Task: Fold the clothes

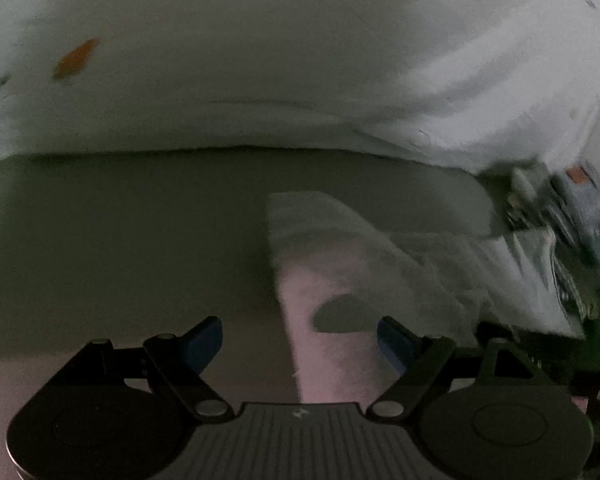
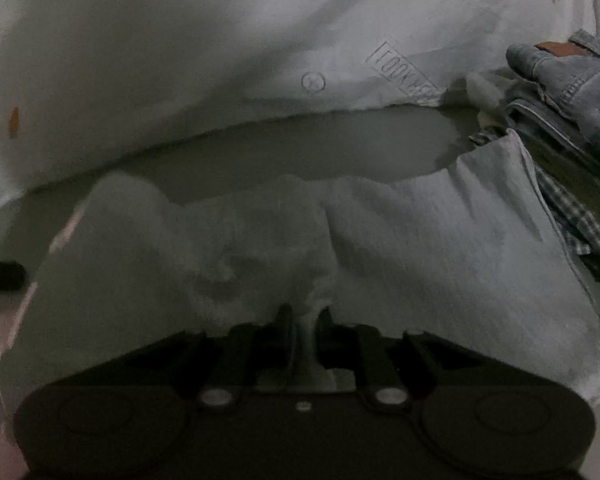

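A pale, whitish garment (image 2: 440,232) lies crumpled on a grey surface (image 2: 300,144). My right gripper (image 2: 304,320) is shut on a bunched fold of it at its near edge, and the cloth rises between the two dark fingers. In the left wrist view one end of the same garment (image 1: 324,248) runs as a long strip towards the camera. My left gripper (image 1: 300,338) hangs over that strip with its jaws wide open. Its blue pads (image 1: 204,340) are clear of the cloth.
A large white cloth (image 2: 220,60) with printed marks and orange spots covers the far side. At the right lies a heap of clothes with blue jeans (image 2: 572,76) and a checked fabric (image 2: 580,220). A dark object (image 2: 0,276) sits at the left edge.
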`<state>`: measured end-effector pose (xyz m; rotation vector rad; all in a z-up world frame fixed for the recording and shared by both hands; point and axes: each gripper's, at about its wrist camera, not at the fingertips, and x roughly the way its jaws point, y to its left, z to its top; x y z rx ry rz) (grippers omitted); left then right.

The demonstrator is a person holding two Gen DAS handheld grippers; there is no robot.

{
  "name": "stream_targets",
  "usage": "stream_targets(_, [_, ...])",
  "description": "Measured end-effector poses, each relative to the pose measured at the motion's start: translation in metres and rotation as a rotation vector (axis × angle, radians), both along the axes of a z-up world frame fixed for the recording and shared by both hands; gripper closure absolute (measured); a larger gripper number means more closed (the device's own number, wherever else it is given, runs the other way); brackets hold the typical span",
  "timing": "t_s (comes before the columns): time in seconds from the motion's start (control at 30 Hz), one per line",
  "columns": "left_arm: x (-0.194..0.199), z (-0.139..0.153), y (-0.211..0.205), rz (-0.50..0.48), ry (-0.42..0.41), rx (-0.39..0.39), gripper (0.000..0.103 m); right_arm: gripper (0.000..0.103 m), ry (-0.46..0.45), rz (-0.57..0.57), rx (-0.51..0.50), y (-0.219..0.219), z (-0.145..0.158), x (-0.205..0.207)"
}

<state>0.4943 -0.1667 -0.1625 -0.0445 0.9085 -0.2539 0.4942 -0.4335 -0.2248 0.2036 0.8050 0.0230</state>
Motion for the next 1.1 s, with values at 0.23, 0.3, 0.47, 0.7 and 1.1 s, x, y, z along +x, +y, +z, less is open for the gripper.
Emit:
stream_targets(0.23, [0.036, -0.036, 0.001, 0.001, 0.113, -0.152, 0.025, 0.072, 0.017, -0.011, 0.171, -0.013, -0.011, 0.028])
stream_targets(0.3, [0.04, -0.041, 0.009, 0.049, 0.117, -0.225, 0.047, 0.096, 0.003, 0.027, 0.15, -0.006, -0.008, 0.035])
stream_targets(0.47, [0.03, -0.044, 0.036, 0.142, 0.121, -0.313, 0.062, 0.097, -0.149, 0.054, 0.166, 0.0, 0.025, 0.029])
stream_targets(0.7, [0.035, -0.043, 0.022, 0.109, 0.09, -0.128, 0.024, 0.079, -0.045, 0.081, -0.005, 0.025, -0.01, 0.046])
stream_targets(1.1, [-0.029, -0.025, 0.016, -0.014, 0.062, -0.02, 0.022, 0.043, -0.083, 0.189, -0.063, 0.052, 0.02, -0.031])
